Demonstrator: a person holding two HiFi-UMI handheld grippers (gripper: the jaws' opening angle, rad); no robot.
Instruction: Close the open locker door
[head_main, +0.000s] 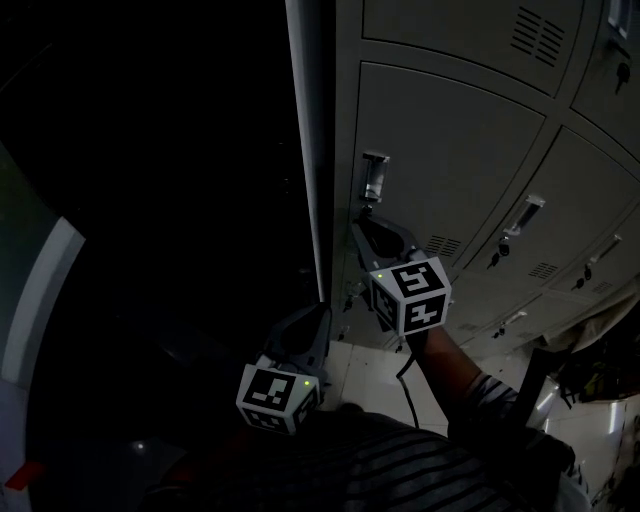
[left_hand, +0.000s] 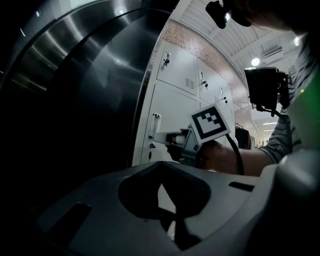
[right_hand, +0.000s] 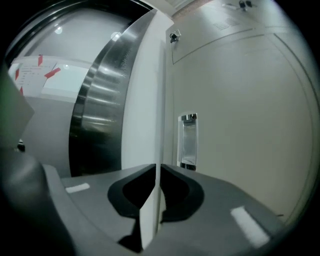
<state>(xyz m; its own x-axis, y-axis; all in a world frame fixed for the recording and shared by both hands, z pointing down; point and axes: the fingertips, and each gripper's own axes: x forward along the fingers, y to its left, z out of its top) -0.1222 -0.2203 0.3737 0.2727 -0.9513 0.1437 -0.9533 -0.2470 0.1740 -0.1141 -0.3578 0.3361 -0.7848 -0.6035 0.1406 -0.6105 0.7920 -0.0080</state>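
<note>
The scene is dim. A pale locker door panel (head_main: 308, 150) stands out edge-on from the grey locker bank, left of a closed door with a metal handle (head_main: 373, 178). My right gripper (head_main: 358, 222) points at the lockers just below that handle. In the right gripper view its jaws (right_hand: 157, 172) are almost together, and the pale panel (right_hand: 145, 100) and its right edge line up with the thin slit between them; whether they touch is unclear. My left gripper (head_main: 315, 318) hangs lower and nearer me, by the panel's lower end, shut and empty (left_hand: 163, 172). It sees the right gripper (left_hand: 157, 136).
A dark curved steel surface (left_hand: 75, 75) fills the left side. Closed grey lockers (head_main: 470, 160) run off to the right. Pale floor tiles (head_main: 370, 370) lie below, with dark gear (head_main: 600, 370) at the lower right. A striped sleeve (head_main: 480, 400) holds the right gripper.
</note>
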